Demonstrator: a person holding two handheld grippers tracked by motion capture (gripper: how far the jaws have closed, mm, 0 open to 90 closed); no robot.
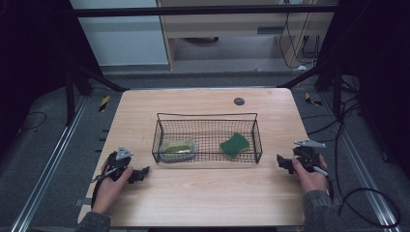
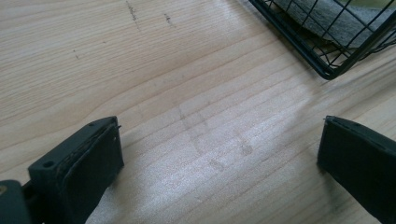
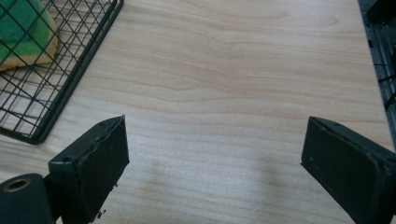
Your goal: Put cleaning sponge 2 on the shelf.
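Observation:
A black wire basket (image 1: 207,116) stands in the middle of the wooden table. Inside it lie a grey-and-yellow sponge (image 1: 178,148) at the left and a green sponge (image 1: 235,144) at the right. My left gripper (image 1: 141,174) rests on the table in front of the basket's left corner (image 2: 329,72), open, with bare wood between its jaws. My right gripper (image 1: 282,162) sits just right of the basket, also open and empty. The green sponge (image 3: 23,32) shows through the mesh in the right gripper view.
A small dark round disc (image 1: 239,101) is set in the tabletop (image 1: 203,198) behind the basket. Cables (image 1: 367,193) trail off the table's right side. Metal frame legs stand at the back corners.

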